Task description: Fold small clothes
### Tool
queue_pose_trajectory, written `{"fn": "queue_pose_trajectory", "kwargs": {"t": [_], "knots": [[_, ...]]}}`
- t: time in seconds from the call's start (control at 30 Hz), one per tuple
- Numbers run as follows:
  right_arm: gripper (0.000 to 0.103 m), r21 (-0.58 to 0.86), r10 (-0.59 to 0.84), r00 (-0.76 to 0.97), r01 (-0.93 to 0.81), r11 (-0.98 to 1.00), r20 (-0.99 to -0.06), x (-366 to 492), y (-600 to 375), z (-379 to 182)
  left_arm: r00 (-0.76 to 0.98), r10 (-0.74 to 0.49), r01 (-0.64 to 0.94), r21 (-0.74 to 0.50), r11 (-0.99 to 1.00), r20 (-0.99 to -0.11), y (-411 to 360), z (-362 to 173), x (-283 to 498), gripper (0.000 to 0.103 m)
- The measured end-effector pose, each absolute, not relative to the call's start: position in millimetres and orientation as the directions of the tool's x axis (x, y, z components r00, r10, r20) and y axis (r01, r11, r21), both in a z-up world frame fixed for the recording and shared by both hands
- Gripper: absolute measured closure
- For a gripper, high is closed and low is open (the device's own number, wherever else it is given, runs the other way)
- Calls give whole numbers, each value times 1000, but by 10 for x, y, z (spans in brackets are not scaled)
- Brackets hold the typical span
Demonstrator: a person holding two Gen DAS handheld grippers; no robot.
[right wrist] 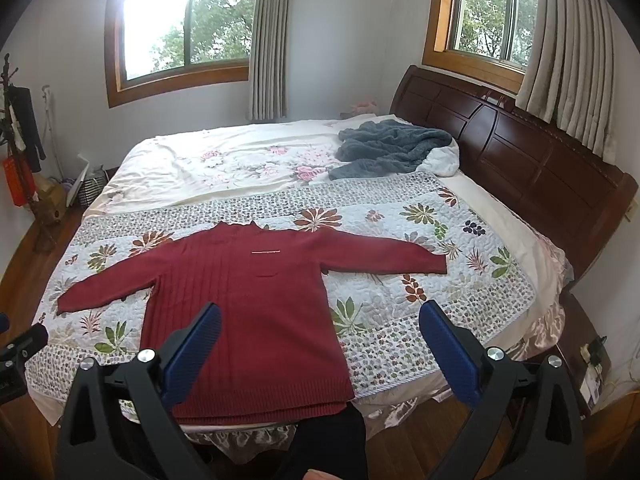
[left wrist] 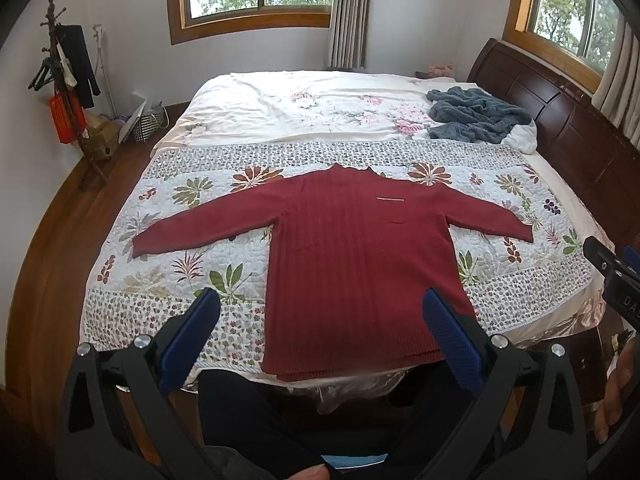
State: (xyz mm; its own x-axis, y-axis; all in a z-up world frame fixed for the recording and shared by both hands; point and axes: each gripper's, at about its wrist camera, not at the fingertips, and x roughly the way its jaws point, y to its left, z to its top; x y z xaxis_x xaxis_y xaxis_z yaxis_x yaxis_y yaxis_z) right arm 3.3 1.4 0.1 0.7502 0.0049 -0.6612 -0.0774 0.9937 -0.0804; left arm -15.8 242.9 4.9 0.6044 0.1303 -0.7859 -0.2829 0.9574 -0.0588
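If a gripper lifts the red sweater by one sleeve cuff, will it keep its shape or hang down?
The red sweater is ribbed knit lying flat on the quilt, so it would probably droop, the body trailing behind. Being thick knit, it may feel rather heavy for one cuff and stretch. The quilted surface looks textured, so it likely drags instead of sliding freely.

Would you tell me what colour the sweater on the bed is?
Dark red sweater, clearest in the left wrist view.
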Motion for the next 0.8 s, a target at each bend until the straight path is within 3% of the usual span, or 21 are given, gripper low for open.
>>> {"fn": "queue_pose_trajectory", "kwargs": {"t": [0.8], "knots": [[4, -80, 6, 751, -78, 994, -660, 57, -9, 43, 609, 133, -287, -61, 956, -782, 2455, 69, -148, 3]]}}
